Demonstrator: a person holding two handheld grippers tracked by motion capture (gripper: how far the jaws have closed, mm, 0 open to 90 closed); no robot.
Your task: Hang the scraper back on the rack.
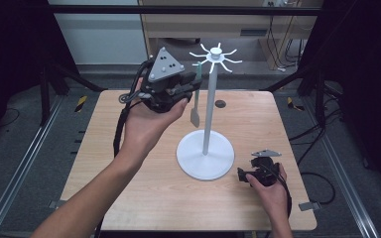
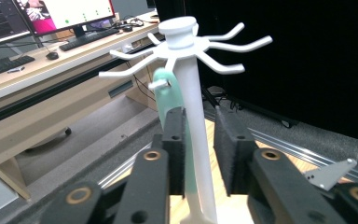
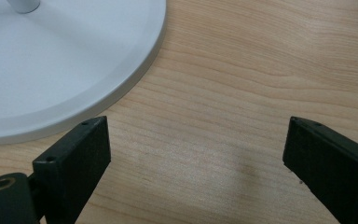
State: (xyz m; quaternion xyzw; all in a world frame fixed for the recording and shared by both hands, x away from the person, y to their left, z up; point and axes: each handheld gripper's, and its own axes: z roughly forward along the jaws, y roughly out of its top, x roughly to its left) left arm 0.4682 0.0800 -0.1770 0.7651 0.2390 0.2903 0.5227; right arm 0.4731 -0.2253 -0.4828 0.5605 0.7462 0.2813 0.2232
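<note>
The right gripper [image 1: 250, 173] rests low on the tabletop [image 1: 144, 193] at the 4 o'clock side of the stand's round white base [image 1: 206, 157], gripped by the person's right hand [image 1: 273, 191]. In the right gripper view its two black jaws stand wide apart over bare wood grain, nothing between them, with the rim of the base [image 3: 74, 65] at their 11 o'clock.

The white hook stand [image 1: 208, 106] rises upright from the middle of the base. Its pole ends in a cap ringed by radiating curved hooks [image 1: 217, 55].

The left gripper [image 1: 191, 89] is held raised in the person's left hand [image 1: 146, 124], at the 9 o'clock side of the pole and just below hook level, pointing toward the stand. A pale green spatula [image 1: 195, 101] hangs from a hook at the 8 o'clock side of the ring, blade down, clear of the tabletop, just beside the pole.

In the left gripper view the spatula's looped handle end [image 2: 165, 86] sits over a hook tip. Its handle runs down between the jaws, against the left pad [image 2: 175, 140], with the pole [image 2: 193, 130] also in the gap. The jaws stand at a narrow opening, and the right pad [image 2: 230, 149] stands off. Whether the left pad presses the handle cannot be told.
</note>
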